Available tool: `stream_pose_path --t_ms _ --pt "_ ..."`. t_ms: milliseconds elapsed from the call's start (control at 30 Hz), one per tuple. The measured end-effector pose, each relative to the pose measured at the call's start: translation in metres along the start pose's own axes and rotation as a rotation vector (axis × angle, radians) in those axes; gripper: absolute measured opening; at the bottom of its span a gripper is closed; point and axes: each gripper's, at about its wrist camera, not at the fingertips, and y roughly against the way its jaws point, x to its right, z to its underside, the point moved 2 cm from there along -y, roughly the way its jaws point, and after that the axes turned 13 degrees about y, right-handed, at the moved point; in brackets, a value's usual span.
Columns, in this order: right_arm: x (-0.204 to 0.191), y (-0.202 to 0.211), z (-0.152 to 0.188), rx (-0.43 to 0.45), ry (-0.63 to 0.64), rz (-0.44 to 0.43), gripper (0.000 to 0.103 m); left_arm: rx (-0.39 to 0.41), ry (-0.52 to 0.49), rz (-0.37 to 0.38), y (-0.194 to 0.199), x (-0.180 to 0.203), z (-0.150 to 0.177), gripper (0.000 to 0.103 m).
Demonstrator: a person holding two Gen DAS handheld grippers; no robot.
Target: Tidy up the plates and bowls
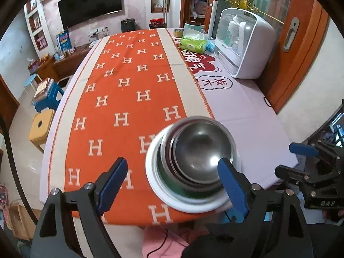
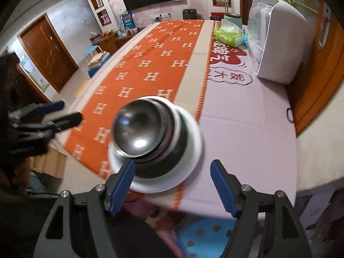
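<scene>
Between the left gripper's [image 1: 172, 185] blue fingers [image 1: 114, 182] nothing is being held: the jaws are standing wide apart, and the right-hand pad is only overlapping the near right rim of the stack in the left wrist view, with no sign of pressing on it. Just beyond those fingers the stack is sitting on the table: a steel bowl [image 1: 202, 150] is nesting in further steel bowls, these are resting in a dark green dish, and all of it is lying on a white plate [image 1: 187, 204] at the near edge of the orange cloth [image 1: 129, 86] patterned with white H letters. The right gripper [image 2: 174, 187] is likewise gaping open and empty, its left pad [image 2: 121, 185] showing in front of the plate's [image 2: 154, 185] near rim and its right pad well clear to the right, over the pale lilac table cover [image 2: 247, 129]. The steel bowl [image 2: 137, 129] is appearing slightly blurred in this view. Each gripper is showing at the side of the other's view, at the table's near edge. Farther off, on the right of the table, a green pack of wipes [image 1: 193, 43] is lying beside a white domed appliance [image 1: 245, 43], and a dark television [image 1: 90, 2] is hanging on the far wall.
</scene>
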Motion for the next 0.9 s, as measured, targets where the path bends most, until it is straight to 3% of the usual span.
stream_pose_path --t_ms 100,233,433,600,667,900 --pt "-0.019 0.016 0.004 0.020 -0.006 -0.013 0.077 -0.017 0.032 0.009 0.010 0.003 0.013 0.085" --pt "-0.040 0.023 0.012 -0.004 0.003 -0.021 0.080 0.004 0.032 -0.046 0.019 0.010 0.030 0.085" --pt "-0.048 0.041 0.025 0.044 -0.088 0.037 0.080 0.097 0.066 -0.118 0.037 0.004 0.039 0.086" --pt "-0.050 0.049 0.029 0.106 -0.130 0.092 0.085 0.156 0.095 -0.160 0.047 0.001 0.043 0.093" --pt "-0.051 0.050 0.028 0.120 -0.134 0.119 0.088 0.154 0.088 -0.160 0.047 0.002 0.045 0.101" --pt "-0.050 0.046 0.029 0.168 -0.157 0.136 0.096 0.160 0.092 -0.189 0.048 0.003 0.052 0.102"
